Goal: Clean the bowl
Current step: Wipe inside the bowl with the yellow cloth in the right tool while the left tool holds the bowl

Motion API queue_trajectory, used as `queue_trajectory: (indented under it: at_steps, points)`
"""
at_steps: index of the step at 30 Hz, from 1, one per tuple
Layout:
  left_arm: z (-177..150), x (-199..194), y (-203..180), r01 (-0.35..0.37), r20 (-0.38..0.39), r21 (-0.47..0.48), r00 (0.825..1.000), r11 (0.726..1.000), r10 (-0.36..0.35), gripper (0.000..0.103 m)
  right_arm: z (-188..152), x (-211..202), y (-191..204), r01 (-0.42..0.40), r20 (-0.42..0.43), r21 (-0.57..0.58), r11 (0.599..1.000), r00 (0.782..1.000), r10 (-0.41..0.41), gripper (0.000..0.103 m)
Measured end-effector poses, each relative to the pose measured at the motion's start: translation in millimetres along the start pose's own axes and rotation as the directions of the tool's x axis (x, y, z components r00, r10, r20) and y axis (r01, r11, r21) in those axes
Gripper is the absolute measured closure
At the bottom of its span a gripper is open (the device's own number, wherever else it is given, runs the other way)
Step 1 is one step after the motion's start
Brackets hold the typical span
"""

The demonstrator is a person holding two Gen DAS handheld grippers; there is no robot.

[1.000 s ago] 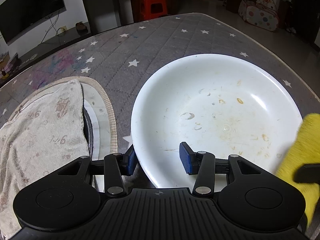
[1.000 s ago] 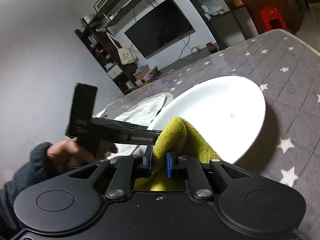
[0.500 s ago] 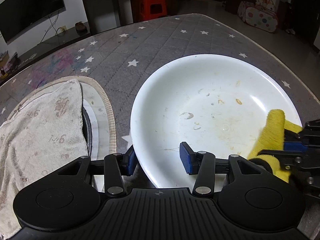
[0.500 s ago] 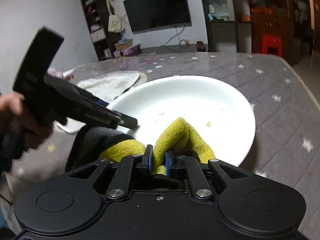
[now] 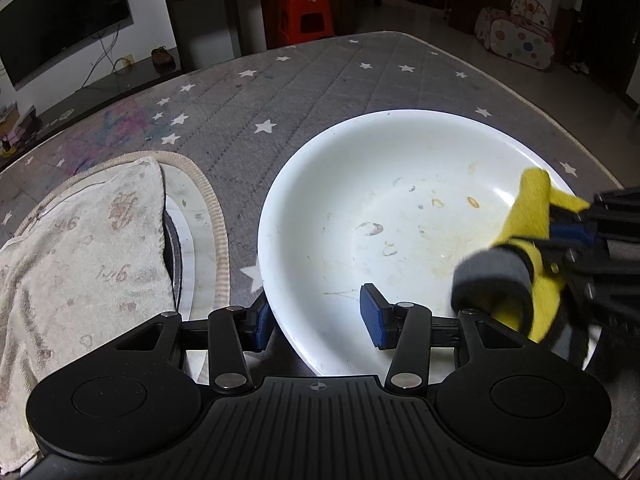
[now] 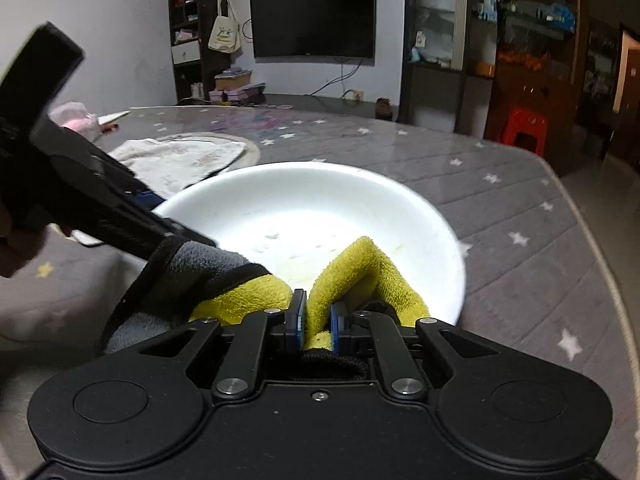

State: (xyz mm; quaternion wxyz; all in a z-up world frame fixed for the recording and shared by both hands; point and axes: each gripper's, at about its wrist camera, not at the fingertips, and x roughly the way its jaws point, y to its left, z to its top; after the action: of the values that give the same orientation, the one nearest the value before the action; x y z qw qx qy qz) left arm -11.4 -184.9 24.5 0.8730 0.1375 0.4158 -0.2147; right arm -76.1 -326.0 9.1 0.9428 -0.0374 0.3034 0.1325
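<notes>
White and smeared with brownish food specks, the bowl fills the centre and right of the left wrist view, sitting on the grey star-patterned surface. The left gripper spreads wide at the bottom of the frame, its jaws straddling the bowl's near rim: one blue pad lies outside the rim at lower centre-left, the other inside the bowl, and neither visibly presses the rim. From the right edge comes the right gripper, clamped on a yellow cloth with a grey backing; the cloth's tip lies over the bowl's right inner wall. At the left of the frame a pale stained towel is draped over a round mat with a beige edge, just beside the bowl.

In the right wrist view, the right gripper sits at lower centre with its jaws nearly closed, pinching a fold of the yellow cloth, which bulges up over the bowl's near rim. The bowl lies in the middle of the frame on the surface. The left gripper's black body slants in from the upper left towards the bowl's left rim; its tips are hidden behind the cloth's grey side. The towel lies beyond, in the left middle. A television hangs on the far wall and a red stool stands at right.
</notes>
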Motion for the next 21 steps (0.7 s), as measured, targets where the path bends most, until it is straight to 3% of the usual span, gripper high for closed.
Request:
queue_trajectory:
  at_steps: [21]
  points:
    - [-8.2,-3.2,0.4,0.004,0.031,-0.014,1.0,1.0,-0.004,0.055,33.5,43.3,-11.7,0.052,-0.035,-0.038,0.998,0.998,-0.053,0.092]
